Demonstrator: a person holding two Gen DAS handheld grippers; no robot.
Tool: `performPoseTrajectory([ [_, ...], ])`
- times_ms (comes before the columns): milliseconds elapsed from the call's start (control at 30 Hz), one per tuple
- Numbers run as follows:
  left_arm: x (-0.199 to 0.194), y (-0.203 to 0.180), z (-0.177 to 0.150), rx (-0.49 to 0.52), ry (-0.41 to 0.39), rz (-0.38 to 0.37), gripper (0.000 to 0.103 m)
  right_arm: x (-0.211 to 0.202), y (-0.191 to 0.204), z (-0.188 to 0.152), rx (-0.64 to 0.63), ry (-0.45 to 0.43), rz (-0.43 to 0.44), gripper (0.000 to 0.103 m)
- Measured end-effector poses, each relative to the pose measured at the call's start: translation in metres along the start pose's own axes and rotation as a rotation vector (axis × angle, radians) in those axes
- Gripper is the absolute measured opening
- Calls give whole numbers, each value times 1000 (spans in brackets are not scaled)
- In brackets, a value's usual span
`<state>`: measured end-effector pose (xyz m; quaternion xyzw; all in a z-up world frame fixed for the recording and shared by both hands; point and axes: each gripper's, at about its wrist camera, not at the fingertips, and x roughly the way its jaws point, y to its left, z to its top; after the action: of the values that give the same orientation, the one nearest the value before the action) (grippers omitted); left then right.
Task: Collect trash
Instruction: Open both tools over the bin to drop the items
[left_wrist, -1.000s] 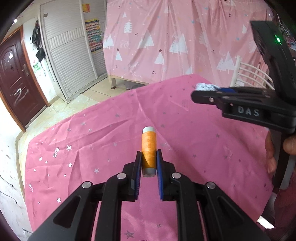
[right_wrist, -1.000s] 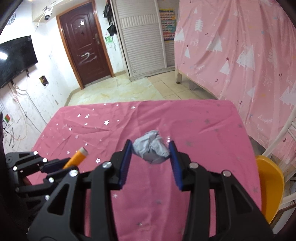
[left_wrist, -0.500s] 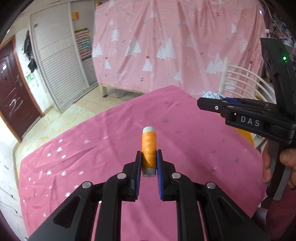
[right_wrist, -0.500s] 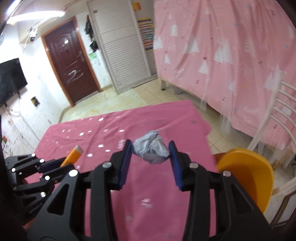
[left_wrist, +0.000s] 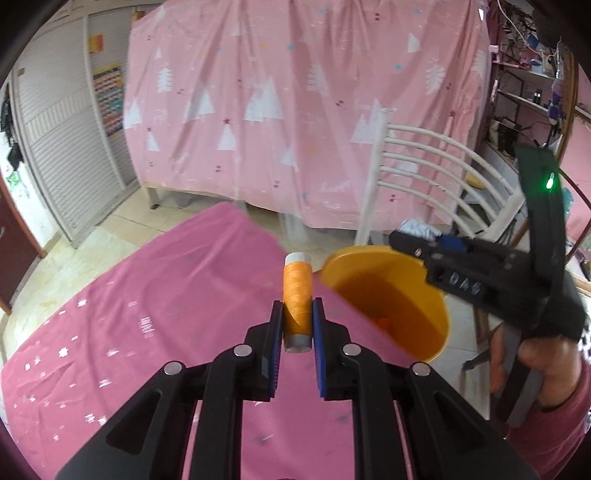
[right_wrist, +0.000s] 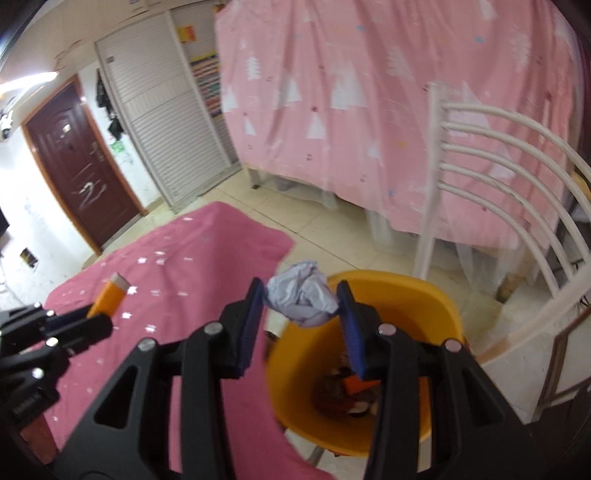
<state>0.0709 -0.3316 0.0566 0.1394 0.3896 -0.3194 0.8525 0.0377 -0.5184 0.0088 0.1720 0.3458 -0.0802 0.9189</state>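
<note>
My left gripper (left_wrist: 297, 319) is shut on an orange thread spool (left_wrist: 296, 295) with a white cap, held above the pink starred tablecloth (left_wrist: 166, 302) near its right edge. My right gripper (right_wrist: 301, 312) is shut on a crumpled grey-white paper ball (right_wrist: 301, 297), held over the near rim of an orange bin (right_wrist: 439, 325). The bin (left_wrist: 388, 291) stands on the floor beside the table and holds some scraps (right_wrist: 351, 395). In the left wrist view the right gripper (left_wrist: 436, 243) hangs over the bin's far side. The spool also shows in the right wrist view (right_wrist: 107, 299).
A white slatted chair (right_wrist: 517, 206) stands just behind the bin. A pink tree-print curtain (left_wrist: 295, 110) hangs behind it. A tiled floor (right_wrist: 332, 236), a shutter door (right_wrist: 162, 125) and a brown door (right_wrist: 77, 162) lie to the left.
Both grippers have swung right, from over the table to its right edge. The orange bin and chair have come into view, and the paper ball now hangs over the bin.
</note>
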Motion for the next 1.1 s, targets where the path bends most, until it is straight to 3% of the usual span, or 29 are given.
performPoseTrajectory([
  [433, 43, -66, 32, 45, 53, -67, 9, 30, -67, -18, 112, 64, -31, 42],
  [500, 50, -70, 35, 35, 58, -80, 9, 36, -74, -20, 127, 76, -36, 61],
  [567, 56, -73, 38, 24, 65, -95, 9, 38, -80, -23, 144, 78, -35, 71],
  [733, 67, -77, 38, 12, 64, -103, 11, 41, -89, -26, 165, 79, -39, 74],
  [767, 67, -77, 37, 6, 61, -109, 16, 41, -89, -26, 168, 80, -40, 75],
  [833, 68, -75, 35, 1, 57, -103, 38, 41, -89, -26, 170, 79, -40, 77],
  [867, 67, -73, 34, -3, 50, -97, 59, 41, -89, -26, 169, 79, -40, 77],
  [900, 66, -72, 33, -4, 41, -84, 71, 41, -89, -26, 167, 78, -40, 78],
  [1100, 56, -59, 27, -9, 9, -32, 82, 41, -84, -25, 156, 57, -39, 91],
])
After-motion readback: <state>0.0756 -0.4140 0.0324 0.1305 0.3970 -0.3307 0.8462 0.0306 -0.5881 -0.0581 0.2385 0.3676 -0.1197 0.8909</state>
